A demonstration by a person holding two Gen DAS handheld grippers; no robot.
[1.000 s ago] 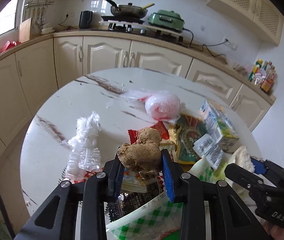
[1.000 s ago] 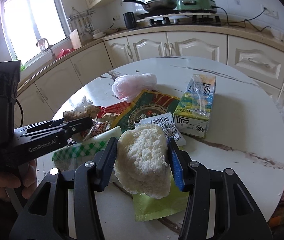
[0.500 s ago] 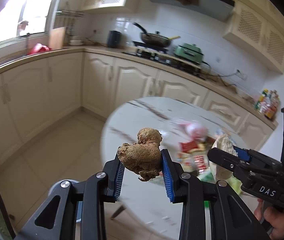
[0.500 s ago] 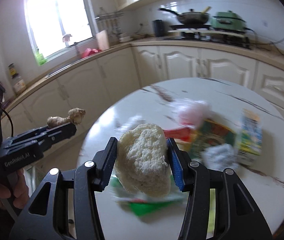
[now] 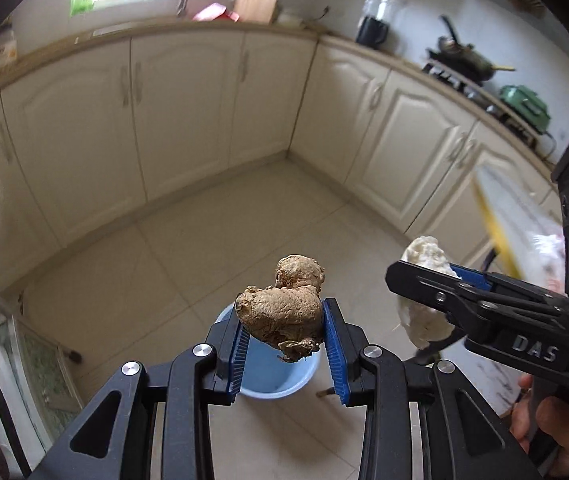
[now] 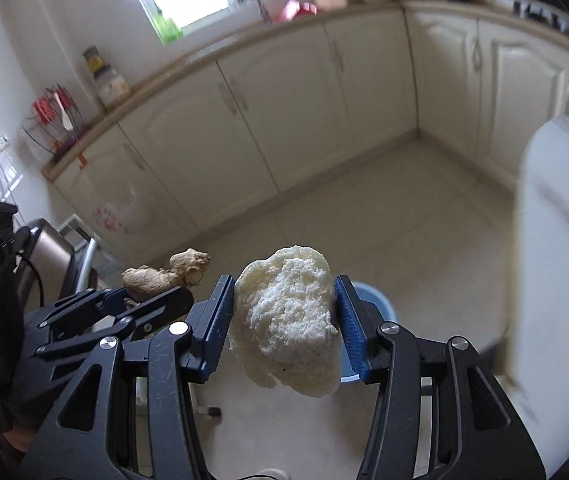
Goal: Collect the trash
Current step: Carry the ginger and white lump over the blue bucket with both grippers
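Observation:
My left gripper [image 5: 284,332] is shut on a knobbly brown piece of ginger [image 5: 282,312], held in the air above the kitchen floor. Straight below it stands a light blue bucket [image 5: 268,376], mostly hidden by the ginger and the fingers. My right gripper [image 6: 284,320] is shut on a pale, crumbly lump of bread [image 6: 286,320]; behind it only a slice of the blue bucket [image 6: 376,300] shows. In the left wrist view the right gripper [image 5: 412,280] hangs to the right with the bread [image 5: 424,292]. In the right wrist view the left gripper [image 6: 156,296] carries the ginger [image 6: 164,274] at the left.
Cream cabinets [image 5: 188,112] line the walls around a tiled floor [image 5: 156,256]. The round marble table [image 6: 556,240] is at the right edge, blurred. A hand [image 5: 548,420] holds the right gripper's handle. A pan and a green cooker [image 5: 524,104] sit on the far counter.
Both grippers have swung left off the table with the ginger and the bread still held. They now hang over the floor, and the blue bucket has come into view beneath them.

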